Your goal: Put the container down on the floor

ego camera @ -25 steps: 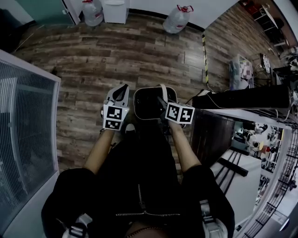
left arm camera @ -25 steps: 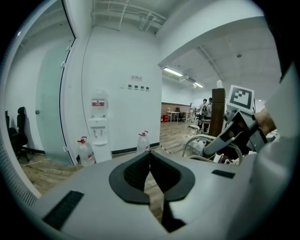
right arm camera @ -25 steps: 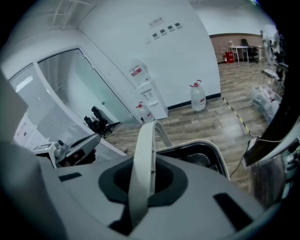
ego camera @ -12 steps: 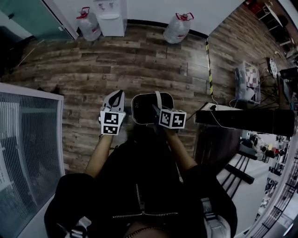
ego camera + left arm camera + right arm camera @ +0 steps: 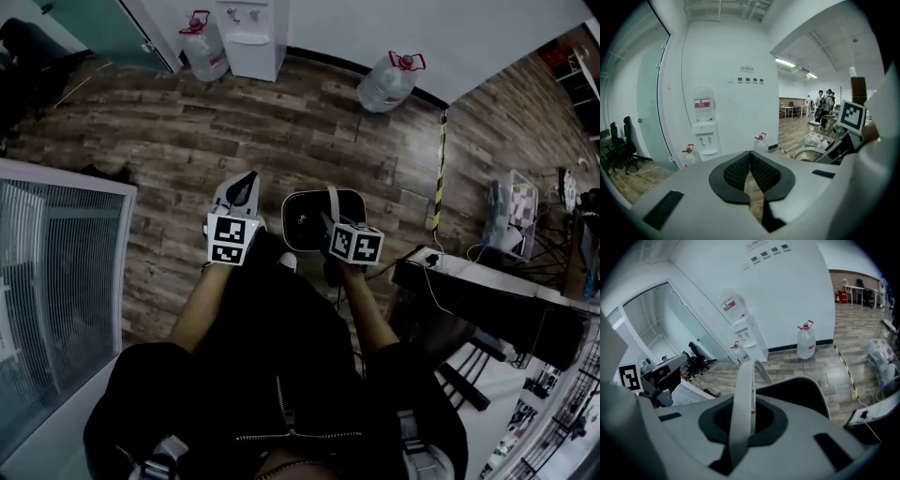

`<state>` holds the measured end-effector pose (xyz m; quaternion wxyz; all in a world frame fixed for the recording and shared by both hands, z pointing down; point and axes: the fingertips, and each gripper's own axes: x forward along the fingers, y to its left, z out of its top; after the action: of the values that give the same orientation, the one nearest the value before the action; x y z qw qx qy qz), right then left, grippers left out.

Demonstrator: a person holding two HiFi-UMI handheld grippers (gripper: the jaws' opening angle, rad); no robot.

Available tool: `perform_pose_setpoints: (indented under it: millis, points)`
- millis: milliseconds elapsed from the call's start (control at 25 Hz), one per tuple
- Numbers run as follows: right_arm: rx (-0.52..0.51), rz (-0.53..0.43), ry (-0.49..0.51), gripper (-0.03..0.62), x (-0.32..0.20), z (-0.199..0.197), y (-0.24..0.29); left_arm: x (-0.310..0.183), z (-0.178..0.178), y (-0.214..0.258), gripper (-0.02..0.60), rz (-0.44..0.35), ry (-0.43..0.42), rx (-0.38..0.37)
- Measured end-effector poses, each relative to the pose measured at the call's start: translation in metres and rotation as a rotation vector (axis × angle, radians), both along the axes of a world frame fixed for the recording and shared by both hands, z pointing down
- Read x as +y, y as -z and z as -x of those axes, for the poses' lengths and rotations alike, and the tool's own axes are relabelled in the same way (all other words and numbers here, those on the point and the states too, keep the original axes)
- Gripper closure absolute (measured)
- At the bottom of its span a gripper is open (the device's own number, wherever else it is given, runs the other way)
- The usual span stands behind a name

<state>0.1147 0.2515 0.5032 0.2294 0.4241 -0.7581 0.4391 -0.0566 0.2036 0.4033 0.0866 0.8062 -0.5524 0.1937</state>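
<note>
A person stands on a wood-plank floor (image 5: 234,131), carrying a dark open container (image 5: 305,220) by its pale hoop handle (image 5: 745,394). The container appears to hang above the boards in front of the person's legs, not yet set down. The right gripper (image 5: 743,420) pinches the handle between its jaws and takes the load alone. The left gripper (image 5: 750,164), just beside the container's left rim, has its jaws pressed together on nothing. It looks idle, since one grip seems to be enough.
</note>
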Motion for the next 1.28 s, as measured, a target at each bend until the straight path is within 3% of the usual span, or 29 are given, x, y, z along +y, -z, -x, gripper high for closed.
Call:
perform_pose_setpoints:
  millis: [280,880,1280]
  points:
    - [-0.005,0.007,-0.043,0.565,-0.084,-0.001,-0.003,-0.074,-0.010,-0.018,0.566,0.029,-0.042,0.005]
    - [-0.007,0.036,-0.132,0.565,-0.300,0.035,0.007,-0.296,-0.001,-0.033,0.566,0.075,-0.184,0.035]
    - [-0.043,0.084,-0.141,0.565,-0.447,0.053,-0.010,-0.415,0.003,-0.049,0.566,0.138,-0.154,0.040]
